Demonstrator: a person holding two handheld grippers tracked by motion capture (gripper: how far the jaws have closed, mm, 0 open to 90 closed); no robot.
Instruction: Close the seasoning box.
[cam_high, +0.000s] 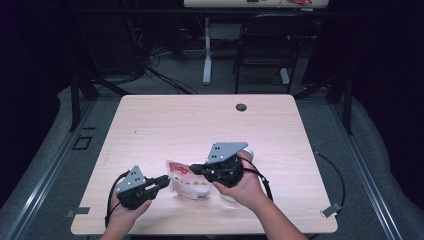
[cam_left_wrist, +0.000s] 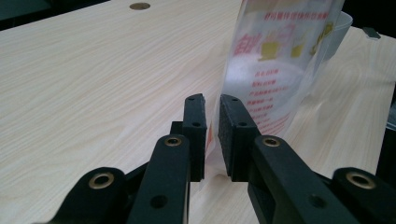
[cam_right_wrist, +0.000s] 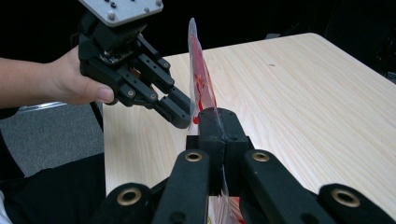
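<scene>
Red-printed bag (cam_right_wrist: 200, 79) edge-on, claw-pinched (cam_right_wrist: 219, 140)

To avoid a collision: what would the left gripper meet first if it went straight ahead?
Probably the clear plastic bag with red print, whose edge already lies between the left gripper's slightly parted jaws.

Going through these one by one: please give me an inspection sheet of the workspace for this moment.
Surface: light wood table, one round hole near the far edge.
Job's things: clear plastic bag with red print and pale contents, held up between both grippers; white bowl partly hidden behind the right gripper.
Clutter: nothing seen.
Grippers: left gripper has the bag's edge between its jaws, a narrow gap showing; right gripper shut on the bag's other edge.
Cables: black cable trails from the left gripper, another from the right.
Surroundings: dark room, black chair, floor cables.
</scene>
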